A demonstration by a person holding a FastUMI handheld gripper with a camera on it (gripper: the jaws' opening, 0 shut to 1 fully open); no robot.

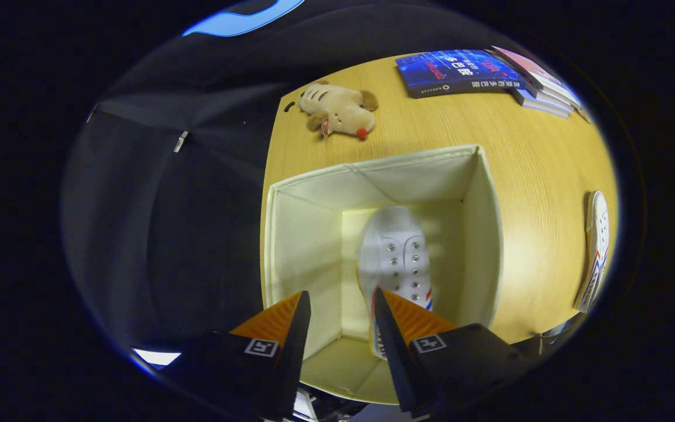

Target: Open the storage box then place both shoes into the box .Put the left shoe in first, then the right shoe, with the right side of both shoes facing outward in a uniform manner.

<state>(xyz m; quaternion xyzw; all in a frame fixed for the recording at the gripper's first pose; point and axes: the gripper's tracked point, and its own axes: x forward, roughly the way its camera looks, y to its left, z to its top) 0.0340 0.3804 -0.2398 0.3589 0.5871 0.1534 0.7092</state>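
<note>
I am looking straight down into the open storage box (487, 234), which is sitting on a wooden table (536, 176) with its cream fabric walls standing up and its top uncovered. One white shoe (394, 255) is lying on the box floor, toe pointing to the far side, with metal eyelets and a red and blue stripe showing along its right edge. My gripper (340, 305) is hovering above the near part of the box with its fingers parted by a moderate gap and gripping nothing; the right finger is overlapping the shoe's heel end in my view, and I cannot tell if it is touching. The second shoe (596, 249) is lying on the table well to the right of the box. Beyond the box, a plush toy (340, 109) is lying on the far left, and a stack of books (489, 73) is resting on the far right; their cover writing is too small for me to read.
</note>
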